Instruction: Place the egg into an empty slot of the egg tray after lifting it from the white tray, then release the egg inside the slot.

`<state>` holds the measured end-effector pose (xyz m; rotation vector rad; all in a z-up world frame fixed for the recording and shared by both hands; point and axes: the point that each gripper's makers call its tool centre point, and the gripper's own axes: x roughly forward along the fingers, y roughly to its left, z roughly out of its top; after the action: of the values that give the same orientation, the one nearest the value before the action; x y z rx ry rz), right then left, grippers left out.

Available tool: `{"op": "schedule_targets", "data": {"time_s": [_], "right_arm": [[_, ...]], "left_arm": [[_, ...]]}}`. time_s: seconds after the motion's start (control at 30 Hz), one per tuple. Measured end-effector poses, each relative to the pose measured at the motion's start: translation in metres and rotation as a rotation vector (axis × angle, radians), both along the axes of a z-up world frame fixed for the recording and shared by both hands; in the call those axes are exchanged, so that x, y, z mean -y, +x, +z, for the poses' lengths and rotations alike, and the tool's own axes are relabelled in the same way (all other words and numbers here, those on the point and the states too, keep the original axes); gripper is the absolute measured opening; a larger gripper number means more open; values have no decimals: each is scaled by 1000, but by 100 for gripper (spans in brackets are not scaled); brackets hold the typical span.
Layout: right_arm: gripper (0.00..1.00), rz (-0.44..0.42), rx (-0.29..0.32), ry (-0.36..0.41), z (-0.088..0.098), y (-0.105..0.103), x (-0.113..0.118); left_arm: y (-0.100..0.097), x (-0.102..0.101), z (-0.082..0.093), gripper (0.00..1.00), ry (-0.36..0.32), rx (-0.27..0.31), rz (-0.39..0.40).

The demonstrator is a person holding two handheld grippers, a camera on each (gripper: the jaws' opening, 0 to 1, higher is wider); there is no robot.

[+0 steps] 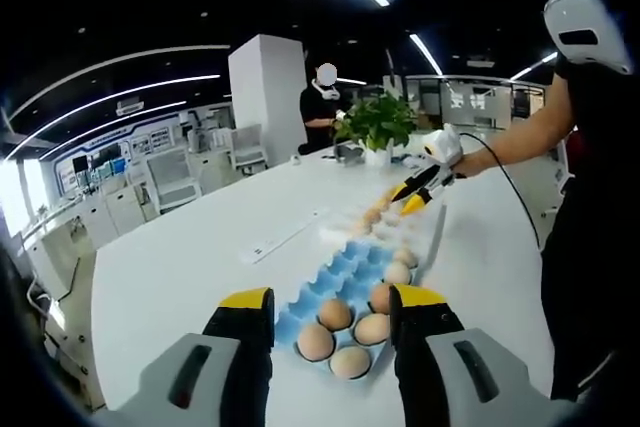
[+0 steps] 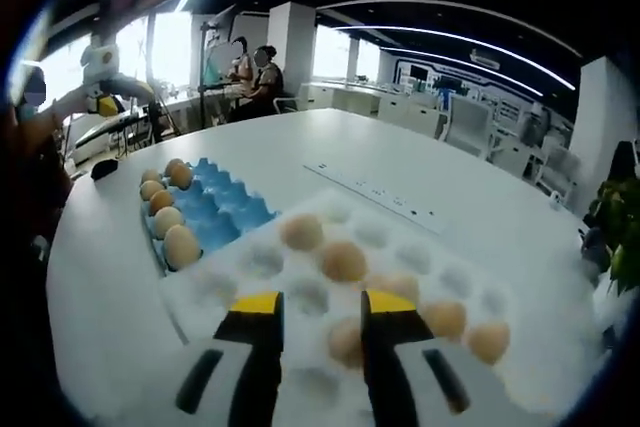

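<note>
The blue egg tray (image 1: 345,272) lies just beyond my left gripper (image 1: 332,297), which stands wide open above the tray's near end. Several brown eggs (image 1: 315,342) fill the near slots and the right row. Farther off, a hand holds my right gripper (image 1: 410,197) over the white tray (image 1: 372,219). In the right gripper view the white tray (image 2: 300,292) holds several eggs, such as one egg (image 2: 343,260) just ahead. My right gripper (image 2: 323,304) hovers open above it. Another egg (image 2: 343,342) sits in its dimple between the jaws, partly hidden by the right one. The blue tray (image 2: 215,209) lies beyond on the left.
Both trays sit on a large white table (image 1: 180,257). On it lie a white power strip (image 1: 285,237) and a potted plant (image 1: 378,122) at the far end. The person (image 1: 590,147) holding the grippers stands at the right. Another person (image 1: 322,107) stands behind the table.
</note>
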<state>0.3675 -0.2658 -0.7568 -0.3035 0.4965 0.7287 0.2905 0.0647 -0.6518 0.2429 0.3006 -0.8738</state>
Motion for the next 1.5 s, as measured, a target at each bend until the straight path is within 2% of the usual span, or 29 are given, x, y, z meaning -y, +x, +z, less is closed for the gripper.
{"op": "schedule_targets", "data": {"time_s": [0.53,0.63,0.87,0.97,1.07,1.13,1.27,1.33,1.5], "right_arm": [[30,-75,-34,-14,-13,3,29],[30,-81,-51,-17,-18,4,30],[28,-62,-44,-37,-18,4,22],[26,-34,-29,-113,-21,4,24],[26,38,-36,-208,-25,2,23],[27,44,-68,-205,-25,3,20],[27,124,-111,-281,-28,3,18],[27,127,-141,-274,-30,4,17],[27,155,-151,-279,-31,3,16]], "left_arm": [[-1,2,-1,46,0,-2,-4],[-1,2,-1,46,0,0,-5],[-1,1,-1,46,1,-2,-1],[-2,1,-2,46,2,-3,-3],[-2,1,-2,46,2,-3,-2],[-1,1,-1,46,0,-2,-1],[-1,1,-1,46,1,-1,-1],[-1,1,0,46,-2,1,0],[-2,1,0,45,0,-3,0]]}}
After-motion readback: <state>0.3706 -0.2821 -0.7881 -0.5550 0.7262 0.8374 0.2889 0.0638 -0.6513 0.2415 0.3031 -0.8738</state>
